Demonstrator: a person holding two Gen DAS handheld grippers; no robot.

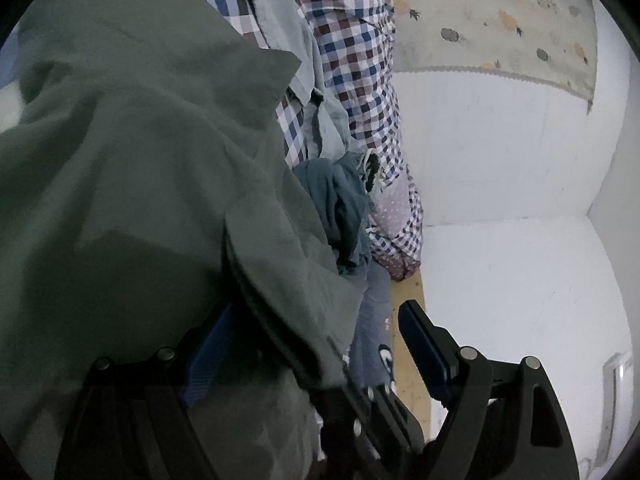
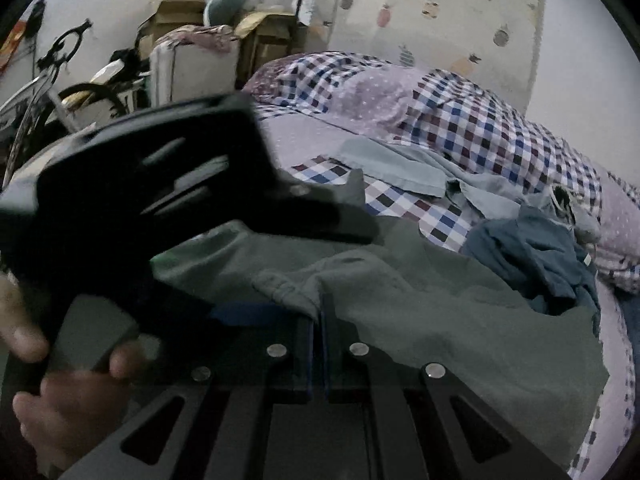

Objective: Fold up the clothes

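Right gripper (image 2: 318,320) pinched green garment (image 2: 440,320), left gripper (image 1: 320,344) spread wide at lower frame; even tension seemed advisable.

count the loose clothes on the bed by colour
green: 1, the big garment that the right claw is shut on
light blue: 1, a shirt lying flat on the checked bedding
dark blue: 1, a crumpled top beside it
total: 3

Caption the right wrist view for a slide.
Right hand-held gripper shut on green garment over checked bedding; left hand-held gripper alongside.
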